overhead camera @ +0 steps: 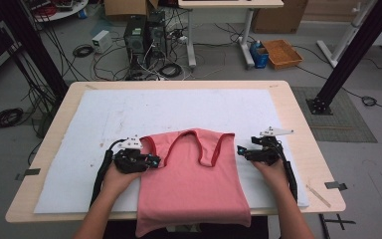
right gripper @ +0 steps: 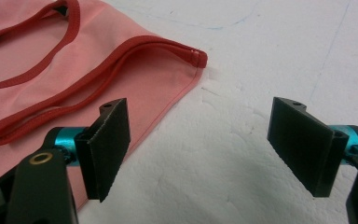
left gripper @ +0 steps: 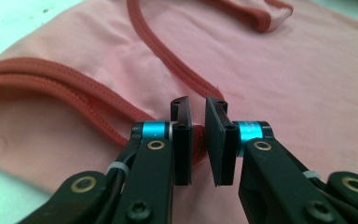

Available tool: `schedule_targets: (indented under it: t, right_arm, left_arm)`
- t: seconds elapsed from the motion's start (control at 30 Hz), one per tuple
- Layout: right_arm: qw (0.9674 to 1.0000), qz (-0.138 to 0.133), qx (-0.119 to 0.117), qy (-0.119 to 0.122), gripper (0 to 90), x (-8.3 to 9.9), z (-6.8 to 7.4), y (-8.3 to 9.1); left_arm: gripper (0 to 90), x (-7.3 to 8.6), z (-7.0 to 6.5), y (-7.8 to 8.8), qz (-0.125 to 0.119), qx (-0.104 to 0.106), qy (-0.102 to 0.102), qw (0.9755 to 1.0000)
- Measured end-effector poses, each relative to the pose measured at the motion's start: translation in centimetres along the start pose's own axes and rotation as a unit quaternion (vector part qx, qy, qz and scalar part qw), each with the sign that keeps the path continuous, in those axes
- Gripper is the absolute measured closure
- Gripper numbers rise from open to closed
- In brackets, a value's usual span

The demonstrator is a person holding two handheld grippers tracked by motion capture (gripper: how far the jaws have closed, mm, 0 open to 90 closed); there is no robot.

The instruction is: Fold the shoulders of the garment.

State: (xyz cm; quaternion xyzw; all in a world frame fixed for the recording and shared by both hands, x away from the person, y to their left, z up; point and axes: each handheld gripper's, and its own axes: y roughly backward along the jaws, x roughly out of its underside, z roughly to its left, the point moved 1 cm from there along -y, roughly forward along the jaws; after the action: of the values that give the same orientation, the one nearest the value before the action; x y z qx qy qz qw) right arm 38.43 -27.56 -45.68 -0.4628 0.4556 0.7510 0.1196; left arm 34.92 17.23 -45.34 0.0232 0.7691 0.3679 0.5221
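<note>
No lettering I can read anywhere. I checked the top, the pad, the grippers and the boxes on the floor beyond the table: no words, labels, brands or numbers legible from my end.

White foam sheet [overhead camera: 104, 124] covers the table [overhead camera: 298, 124] (light wood).
</note>
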Motion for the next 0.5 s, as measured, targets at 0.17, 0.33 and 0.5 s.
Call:
schedule_targets:
  t: [0.17, 0.33, 0.5]
  right_arm:
    - [1.0, 0.0, 0.0, 0.002, 21.0, 0.0, 0.0, 0.0]
    - [1.0, -0.001, -0.001, 0.001, 21.0, 0.0, 0.0, 0.0]
    - [1.0, -0.005, 0.0, 0.006, 20.9, 0.0, 0.1, 0.1]
  left_arm:
    - [78.6, 0.4, -0.2, 0.0, 0.004, -0.001, -0.003, 1.0]
    - [43.3, -0.1, 0.0, 0.6, -0.036, -0.002, 0.007, 0.9993]
    - [31.7, -0.8, 0.8, 1.7, -0.093, -0.036, 0.008, 0.995]
